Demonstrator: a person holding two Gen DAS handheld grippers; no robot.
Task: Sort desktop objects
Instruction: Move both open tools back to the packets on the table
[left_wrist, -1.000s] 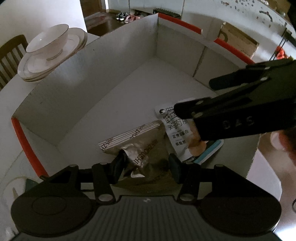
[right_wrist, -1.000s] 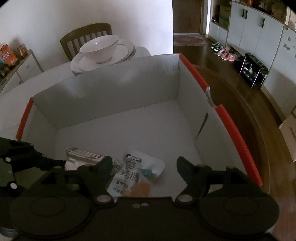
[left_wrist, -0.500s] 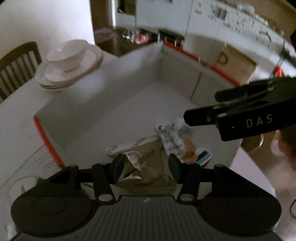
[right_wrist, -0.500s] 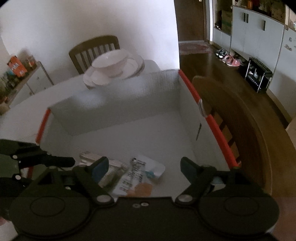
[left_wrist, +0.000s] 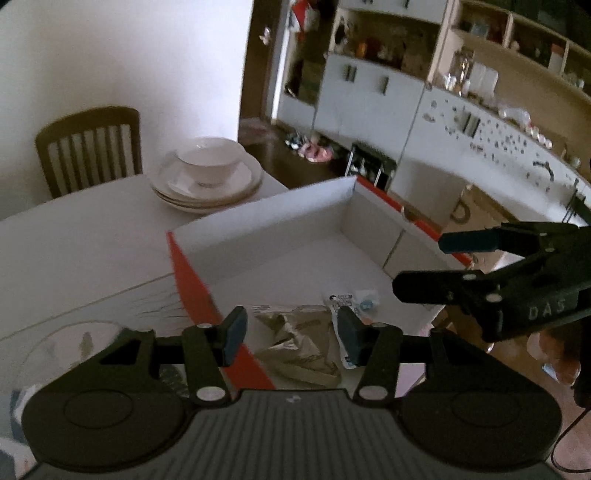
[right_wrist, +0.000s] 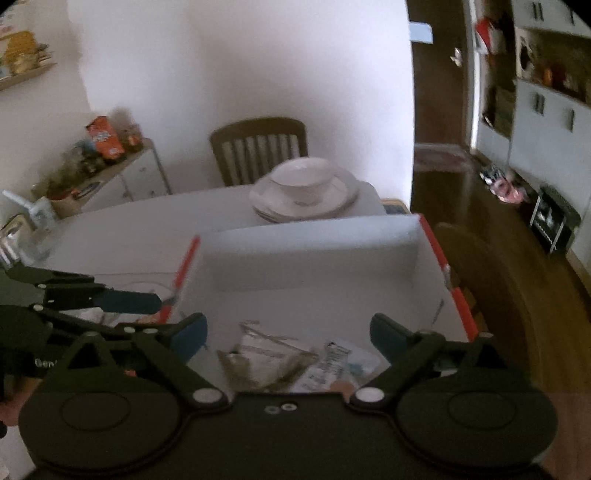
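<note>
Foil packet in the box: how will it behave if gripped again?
The foil packet looks creased and flat, so probably floppy and light. Its shiny film may slip between fingers. It overlaps the white packet, so a push would likely drag both.

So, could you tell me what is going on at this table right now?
A person with a gripper in each hand is sorting items into a white box. A foil packet and a white snack pouch lie in it. The left gripper and right gripper hover above them, jaws opening, holding nothing.
</note>
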